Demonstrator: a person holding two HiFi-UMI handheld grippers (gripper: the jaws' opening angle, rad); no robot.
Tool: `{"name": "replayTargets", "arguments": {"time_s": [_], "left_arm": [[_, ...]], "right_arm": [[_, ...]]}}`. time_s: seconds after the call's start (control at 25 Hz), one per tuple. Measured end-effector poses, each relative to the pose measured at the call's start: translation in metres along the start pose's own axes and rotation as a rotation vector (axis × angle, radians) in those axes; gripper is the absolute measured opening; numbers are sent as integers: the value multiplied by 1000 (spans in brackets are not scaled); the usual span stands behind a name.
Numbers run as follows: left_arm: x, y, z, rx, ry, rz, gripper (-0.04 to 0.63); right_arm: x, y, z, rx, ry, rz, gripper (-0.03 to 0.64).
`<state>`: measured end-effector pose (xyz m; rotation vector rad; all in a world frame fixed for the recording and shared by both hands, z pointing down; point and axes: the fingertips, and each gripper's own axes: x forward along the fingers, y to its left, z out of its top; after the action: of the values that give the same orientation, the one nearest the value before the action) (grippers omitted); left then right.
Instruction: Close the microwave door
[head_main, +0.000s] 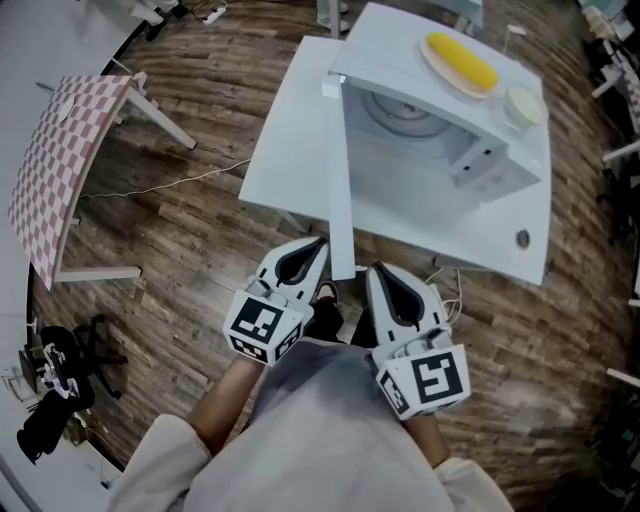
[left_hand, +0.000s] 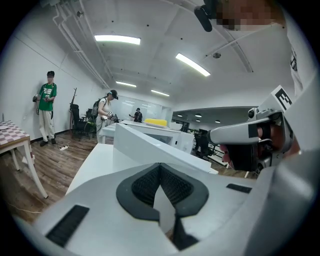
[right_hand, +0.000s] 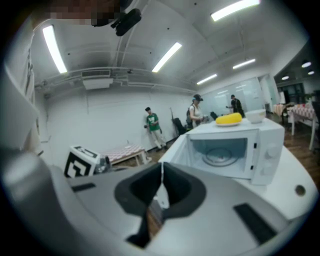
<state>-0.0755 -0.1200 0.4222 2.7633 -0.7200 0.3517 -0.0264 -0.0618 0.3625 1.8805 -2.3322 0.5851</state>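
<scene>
A white microwave (head_main: 390, 50) stands on a white table (head_main: 290, 150) with its door (head_main: 338, 190) swung wide open toward me. The cavity and its glass turntable (head_main: 405, 115) are exposed. On top of the microwave sit a plate with a yellow corn cob (head_main: 462, 60) and a small white bowl (head_main: 524, 103). My left gripper (head_main: 320, 243) is shut and empty, just left of the door's free edge. My right gripper (head_main: 376, 270) is also shut and empty, just right of that edge. The right gripper view shows the open microwave (right_hand: 235, 150) ahead.
A low table with a checked cloth (head_main: 60, 160) stands to the left on the wooden floor. A cable runs across the floor (head_main: 170, 183). Dark equipment (head_main: 55, 385) lies at the lower left. Several people (left_hand: 47, 107) stand far off by the wall.
</scene>
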Motion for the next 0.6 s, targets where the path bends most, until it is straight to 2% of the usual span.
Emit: {"name": "replayTargets", "arguments": {"time_s": [0.6], "left_arm": [[45, -27, 2, 6, 36, -44, 11]], "right_arm": [[-9, -47, 7, 21, 1, -32, 23]]}}
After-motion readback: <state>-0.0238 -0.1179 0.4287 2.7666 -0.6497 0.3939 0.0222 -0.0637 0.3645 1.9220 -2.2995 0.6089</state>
